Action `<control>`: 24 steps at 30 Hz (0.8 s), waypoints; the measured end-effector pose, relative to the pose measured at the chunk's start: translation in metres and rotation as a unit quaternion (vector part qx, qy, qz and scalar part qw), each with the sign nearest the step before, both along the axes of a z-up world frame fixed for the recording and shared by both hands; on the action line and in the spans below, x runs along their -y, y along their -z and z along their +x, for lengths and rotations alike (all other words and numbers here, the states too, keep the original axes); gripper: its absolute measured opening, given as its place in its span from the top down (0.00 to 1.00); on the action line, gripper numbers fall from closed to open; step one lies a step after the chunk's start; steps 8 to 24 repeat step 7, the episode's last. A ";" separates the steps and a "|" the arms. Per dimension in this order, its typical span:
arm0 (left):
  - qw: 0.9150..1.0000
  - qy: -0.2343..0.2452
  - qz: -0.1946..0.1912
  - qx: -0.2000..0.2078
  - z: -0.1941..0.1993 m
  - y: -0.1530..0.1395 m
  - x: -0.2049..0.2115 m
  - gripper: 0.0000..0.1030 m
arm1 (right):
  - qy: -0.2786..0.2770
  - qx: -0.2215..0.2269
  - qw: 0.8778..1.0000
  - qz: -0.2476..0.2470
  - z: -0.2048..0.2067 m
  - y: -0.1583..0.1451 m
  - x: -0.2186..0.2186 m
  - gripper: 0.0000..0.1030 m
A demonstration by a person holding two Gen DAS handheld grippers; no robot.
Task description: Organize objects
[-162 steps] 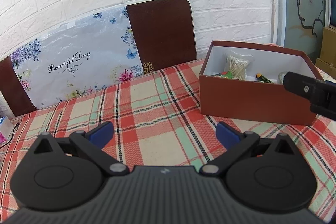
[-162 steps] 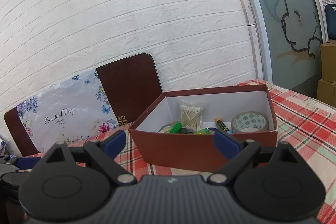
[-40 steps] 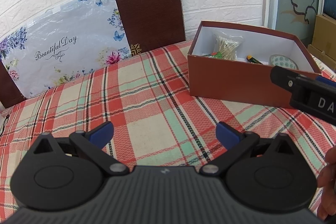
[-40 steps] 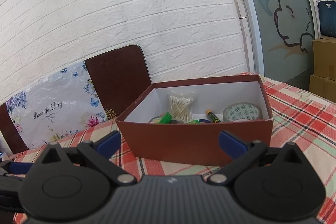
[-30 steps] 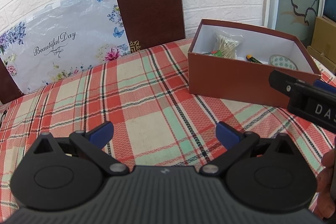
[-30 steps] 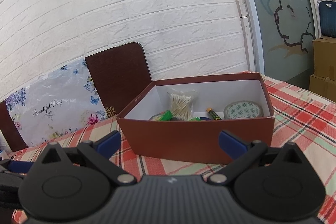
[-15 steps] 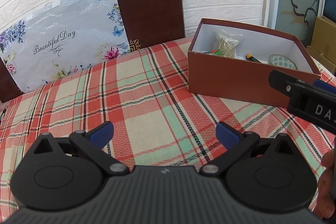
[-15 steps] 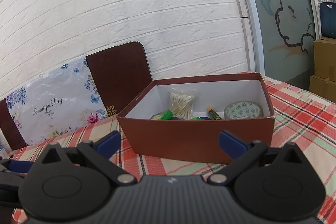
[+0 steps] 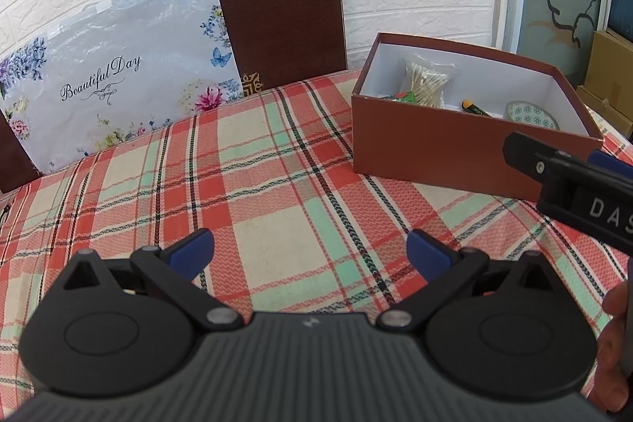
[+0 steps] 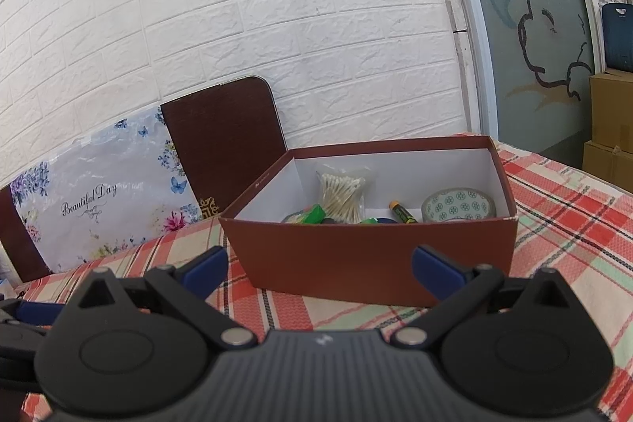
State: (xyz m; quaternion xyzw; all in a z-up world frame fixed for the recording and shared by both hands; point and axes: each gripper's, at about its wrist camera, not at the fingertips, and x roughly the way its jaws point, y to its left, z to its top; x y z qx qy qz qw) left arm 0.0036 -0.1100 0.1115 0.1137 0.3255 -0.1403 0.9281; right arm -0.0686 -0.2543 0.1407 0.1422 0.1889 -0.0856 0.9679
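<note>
A brown open box (image 9: 455, 161) (image 10: 372, 256) stands on the plaid tablecloth (image 9: 277, 184). Inside it lie a bag of cotton swabs (image 10: 342, 196) (image 9: 427, 84), a roll of patterned tape (image 10: 459, 204) (image 9: 532, 113), a yellow-green tube (image 10: 401, 211) (image 9: 474, 107) and green items (image 10: 310, 214). My left gripper (image 9: 310, 252) is open and empty above the bare cloth, left of the box. My right gripper (image 10: 320, 267) is open and empty, just in front of the box's near wall; its body also shows in the left wrist view (image 9: 573, 192).
A floral "Beautiful Day" board (image 9: 114, 78) and a dark brown board (image 9: 283, 22) lean on the white brick wall behind the table. Cardboard boxes (image 10: 611, 129) stand past the table's right edge.
Both grippers have stayed open and empty. The left view has drifted slightly back and up over the cloth; the right gripper has held nearly still before the box.
</note>
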 end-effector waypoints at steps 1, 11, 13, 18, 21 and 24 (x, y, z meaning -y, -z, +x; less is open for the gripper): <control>1.000 0.000 -0.001 -0.002 0.001 0.000 0.000 0.00 | 0.000 0.000 1.000 0.000 0.000 0.000 0.000 0.00; 1.000 0.011 -0.014 0.011 -0.001 -0.002 -0.004 0.00 | -0.003 -0.002 1.000 -0.003 0.000 0.004 -0.002 0.00; 1.000 0.011 -0.014 0.011 -0.001 -0.002 -0.004 0.00 | -0.003 -0.002 1.000 -0.003 0.000 0.004 -0.002 0.00; 1.000 0.011 -0.014 0.011 -0.001 -0.002 -0.004 0.00 | -0.003 -0.002 1.000 -0.003 0.000 0.004 -0.002 0.00; 1.000 0.011 -0.014 0.011 -0.001 -0.002 -0.004 0.00 | -0.003 -0.002 1.000 -0.003 0.000 0.004 -0.002 0.00; 1.000 0.011 -0.014 0.011 -0.001 -0.002 -0.004 0.00 | -0.003 -0.002 1.000 -0.003 0.000 0.004 -0.002 0.00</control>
